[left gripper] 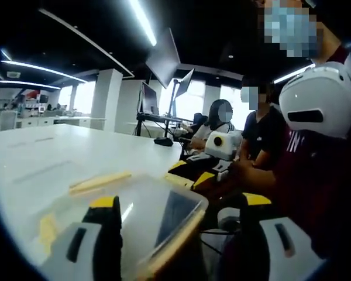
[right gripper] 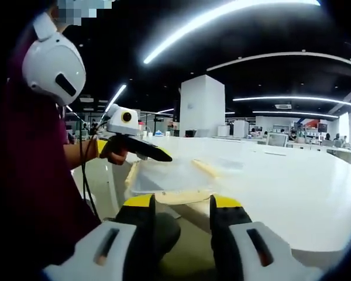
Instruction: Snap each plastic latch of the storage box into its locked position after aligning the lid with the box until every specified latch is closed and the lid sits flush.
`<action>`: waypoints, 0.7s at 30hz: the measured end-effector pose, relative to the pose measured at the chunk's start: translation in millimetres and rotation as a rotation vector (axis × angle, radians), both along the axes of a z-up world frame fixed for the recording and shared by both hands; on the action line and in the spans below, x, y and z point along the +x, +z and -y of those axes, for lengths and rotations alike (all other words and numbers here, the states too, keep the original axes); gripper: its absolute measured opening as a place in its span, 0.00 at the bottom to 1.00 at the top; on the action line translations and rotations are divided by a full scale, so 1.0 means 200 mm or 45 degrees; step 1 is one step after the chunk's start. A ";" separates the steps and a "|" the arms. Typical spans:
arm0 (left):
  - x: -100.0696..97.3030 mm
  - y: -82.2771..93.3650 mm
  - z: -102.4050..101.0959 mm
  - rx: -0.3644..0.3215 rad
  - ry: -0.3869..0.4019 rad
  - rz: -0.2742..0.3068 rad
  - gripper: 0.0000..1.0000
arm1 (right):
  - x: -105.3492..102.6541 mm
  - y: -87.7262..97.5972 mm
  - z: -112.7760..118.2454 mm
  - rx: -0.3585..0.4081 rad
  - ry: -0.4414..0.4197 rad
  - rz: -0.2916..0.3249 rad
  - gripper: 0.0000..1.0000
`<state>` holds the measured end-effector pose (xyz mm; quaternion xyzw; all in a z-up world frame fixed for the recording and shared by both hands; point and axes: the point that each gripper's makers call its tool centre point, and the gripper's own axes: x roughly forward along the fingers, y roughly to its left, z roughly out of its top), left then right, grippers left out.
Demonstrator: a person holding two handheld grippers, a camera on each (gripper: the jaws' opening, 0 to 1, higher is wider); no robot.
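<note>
Our clear storage box (right gripper: pixel 169 175) sits at the table (right gripper: pixel 292 187) edge. Both tongs, left (left gripper: pixel 175 219) and right (right gripper: pixel 182 213), gape empty; pressing a yellow latch (right gripper: pixel 178 196) off-centre could tip it off.

The left gripper view sits low and close over the storage box (left gripper: pixel 146 216), looking across the desk (left gripper: pixel 52 158) toward the person (left gripper: pixel 316 175) at 3 o'clock. The right gripper view looks from just off the desk edge, with the person at 9 o'clock. Both views share the box (right gripper: pixel 169 175), desk (right gripper: pixel 292 181) and person (right gripper: pixel 35 175).
</note>
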<state>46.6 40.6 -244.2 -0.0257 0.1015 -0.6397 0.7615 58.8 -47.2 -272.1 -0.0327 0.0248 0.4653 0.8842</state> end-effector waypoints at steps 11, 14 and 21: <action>0.00 -0.01 0.00 0.011 0.010 0.007 0.83 | 0.03 0.00 0.00 0.016 0.008 -0.006 0.34; -0.01 -0.02 0.00 0.031 0.008 0.011 0.83 | 0.04 -0.01 0.00 0.031 0.016 -0.012 0.34; -0.01 -0.05 0.00 0.099 0.018 0.027 0.83 | 0.06 -0.01 -0.01 0.040 0.024 -0.007 0.34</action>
